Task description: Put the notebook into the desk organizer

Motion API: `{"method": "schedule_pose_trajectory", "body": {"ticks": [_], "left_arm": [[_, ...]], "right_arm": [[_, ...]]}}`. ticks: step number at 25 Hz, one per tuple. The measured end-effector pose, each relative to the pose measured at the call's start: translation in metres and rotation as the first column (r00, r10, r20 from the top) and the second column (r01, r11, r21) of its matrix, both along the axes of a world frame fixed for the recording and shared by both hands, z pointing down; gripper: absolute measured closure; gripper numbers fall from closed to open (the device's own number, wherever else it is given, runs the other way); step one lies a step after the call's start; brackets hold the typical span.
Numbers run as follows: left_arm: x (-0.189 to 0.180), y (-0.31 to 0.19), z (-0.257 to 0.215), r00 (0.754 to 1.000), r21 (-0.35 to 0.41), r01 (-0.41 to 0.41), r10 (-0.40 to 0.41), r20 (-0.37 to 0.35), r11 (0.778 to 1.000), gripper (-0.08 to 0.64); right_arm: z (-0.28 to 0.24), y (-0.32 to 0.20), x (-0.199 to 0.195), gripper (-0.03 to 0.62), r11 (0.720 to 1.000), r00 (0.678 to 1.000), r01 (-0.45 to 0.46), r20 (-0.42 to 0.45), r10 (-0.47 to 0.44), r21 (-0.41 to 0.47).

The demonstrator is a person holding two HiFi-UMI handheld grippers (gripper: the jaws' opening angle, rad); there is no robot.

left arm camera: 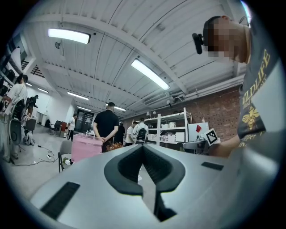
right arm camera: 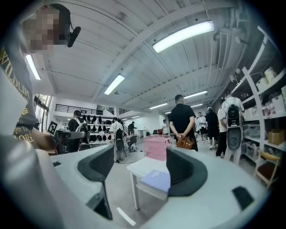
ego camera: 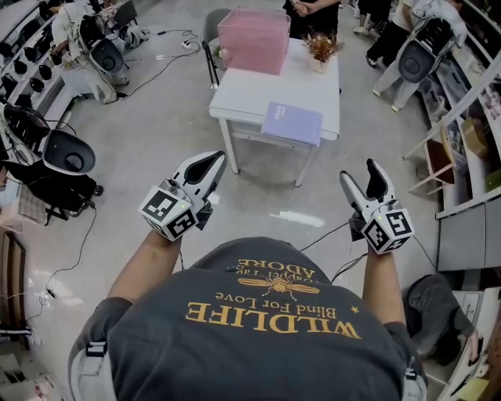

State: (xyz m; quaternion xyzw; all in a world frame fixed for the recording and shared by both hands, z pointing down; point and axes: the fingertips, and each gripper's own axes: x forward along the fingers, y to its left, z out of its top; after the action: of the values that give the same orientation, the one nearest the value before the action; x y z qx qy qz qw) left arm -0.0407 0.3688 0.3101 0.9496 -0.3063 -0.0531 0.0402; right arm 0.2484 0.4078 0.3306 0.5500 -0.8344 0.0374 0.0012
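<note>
The table (ego camera: 243,92) stands ahead. On it, the organizer (ego camera: 253,39) sits far left, a plant (ego camera: 322,47) far right, and the notebook (ego camera: 292,123) lies at the near right edge. A person (ego camera: 311,12) stands behind the table. The left gripper (ego camera: 210,162) and right gripper (ego camera: 362,177) are side by side before it, well apart from it

Ahead of our right gripper (ego camera: 362,174) we see a matt purple notebook (ego camera: 291,123) on a smooth white table (ego camera: 243,90). The pink box (ego camera: 254,39) looks like see-through plastic.
</note>
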Motion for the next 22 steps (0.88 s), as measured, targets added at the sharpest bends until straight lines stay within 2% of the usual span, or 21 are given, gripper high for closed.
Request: {"method": "schedule_pose_trajectory", "body": {"ticks": [7,12,17,22], "left_arm": [[0.017,0.002,-0.004,0.999,-0.003,0.040,-0.040,-0.011,0.999,0.560],[0.008,-0.023,0.001,0.998,-0.009,0.054,-0.054,-0.011,0.999,0.560],[-0.016,-0.075,0.014,0.999,-0.018,0.028,-0.028,-0.017,0.999,0.559],[-0.042,-0.170,0.031,0.998,-0.001,-0.053,0.053,-0.032,0.999,0.560]], "right_arm": [[-0.001,-0.012,0.020,0.243,0.999,0.999,0.041,-0.003,-0.041,0.010],[0.005,-0.045,0.015,0.243,0.998,0.998,0.055,0.007,-0.055,-0.003],[0.016,-0.095,-0.010,0.244,0.999,0.999,0.042,0.003,-0.042,-0.028],[0.023,-0.169,-0.047,0.242,1.000,1.000,-0.004,-0.008,0.003,-0.020]]}}
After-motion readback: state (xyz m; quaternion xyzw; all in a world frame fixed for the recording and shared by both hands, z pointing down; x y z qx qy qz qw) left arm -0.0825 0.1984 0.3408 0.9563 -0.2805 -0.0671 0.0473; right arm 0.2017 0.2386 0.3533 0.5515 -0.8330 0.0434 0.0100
